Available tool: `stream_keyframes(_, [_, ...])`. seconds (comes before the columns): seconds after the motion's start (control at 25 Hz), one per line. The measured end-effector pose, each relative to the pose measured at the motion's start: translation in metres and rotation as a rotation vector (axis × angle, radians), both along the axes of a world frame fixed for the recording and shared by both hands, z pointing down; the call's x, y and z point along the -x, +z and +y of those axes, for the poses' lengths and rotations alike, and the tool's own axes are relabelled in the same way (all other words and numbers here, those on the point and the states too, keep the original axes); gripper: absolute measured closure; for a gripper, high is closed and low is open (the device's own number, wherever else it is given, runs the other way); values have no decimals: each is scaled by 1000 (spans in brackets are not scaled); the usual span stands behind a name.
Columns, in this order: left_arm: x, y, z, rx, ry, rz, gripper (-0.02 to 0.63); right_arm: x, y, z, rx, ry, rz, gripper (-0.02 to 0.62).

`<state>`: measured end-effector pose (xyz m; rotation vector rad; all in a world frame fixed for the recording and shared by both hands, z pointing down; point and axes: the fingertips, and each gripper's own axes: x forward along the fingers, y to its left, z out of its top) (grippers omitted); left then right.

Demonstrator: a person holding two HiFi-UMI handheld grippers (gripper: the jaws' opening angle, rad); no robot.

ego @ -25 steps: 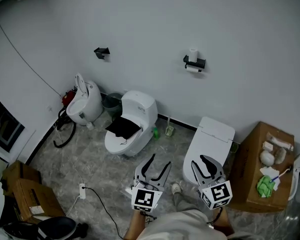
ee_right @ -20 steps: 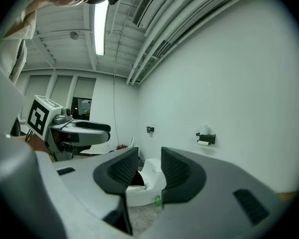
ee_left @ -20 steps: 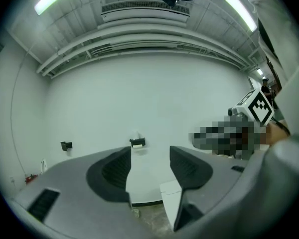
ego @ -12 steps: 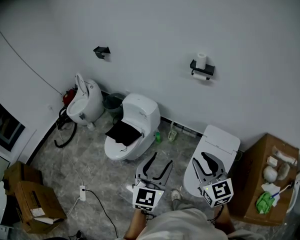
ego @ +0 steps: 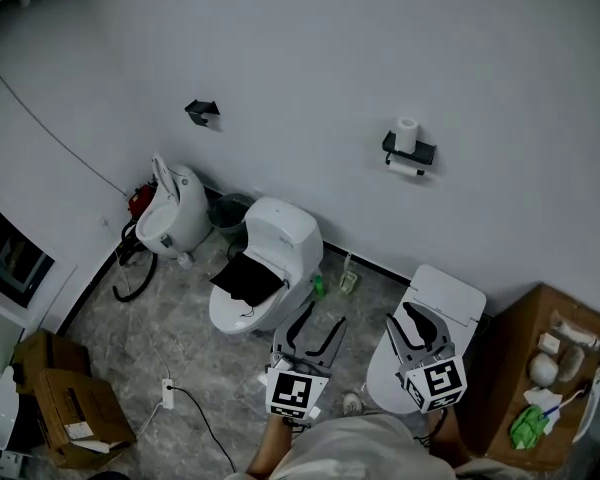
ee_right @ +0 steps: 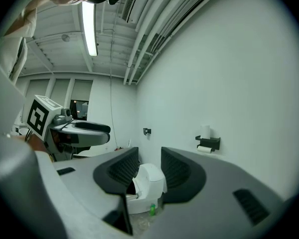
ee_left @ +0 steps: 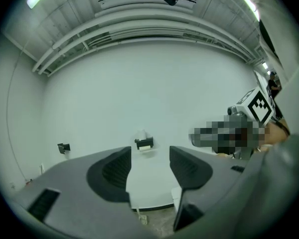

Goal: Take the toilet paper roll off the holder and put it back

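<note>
A black wall holder (ego: 410, 152) is fixed to the white wall, far from both grippers. One white toilet paper roll (ego: 407, 133) stands upright on top of it, and a second roll (ego: 404, 168) hangs beneath. My left gripper (ego: 313, 328) and right gripper (ego: 413, 326) are held low in the head view, both open and empty. In the left gripper view the holder (ee_left: 144, 143) shows small between the jaws of the left gripper (ee_left: 149, 156). The right gripper view has the holder (ee_right: 209, 143) and upright roll (ee_right: 205, 130) right of the right gripper (ee_right: 149, 157).
A white toilet (ego: 268, 263) with a dark cloth on its seat stands ahead, another toilet (ego: 435, 313) is below my right gripper, and a third unit (ego: 170, 208) sits at left. A cardboard box (ego: 525, 368) with small items is at right. A second black bracket (ego: 201, 111) is on the wall.
The head view has shifted, so the holder sits lower and further right in the picture and the toilets lower. Both grippers stay open and keep their place in the view.
</note>
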<state>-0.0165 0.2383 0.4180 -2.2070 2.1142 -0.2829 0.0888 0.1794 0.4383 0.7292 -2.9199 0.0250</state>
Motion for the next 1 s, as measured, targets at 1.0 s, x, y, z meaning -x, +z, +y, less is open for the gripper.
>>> stream_keyframes(1.0, [44, 5, -115, -10, 104, 10, 357, 34, 8, -99, 7, 121, 1, 456])
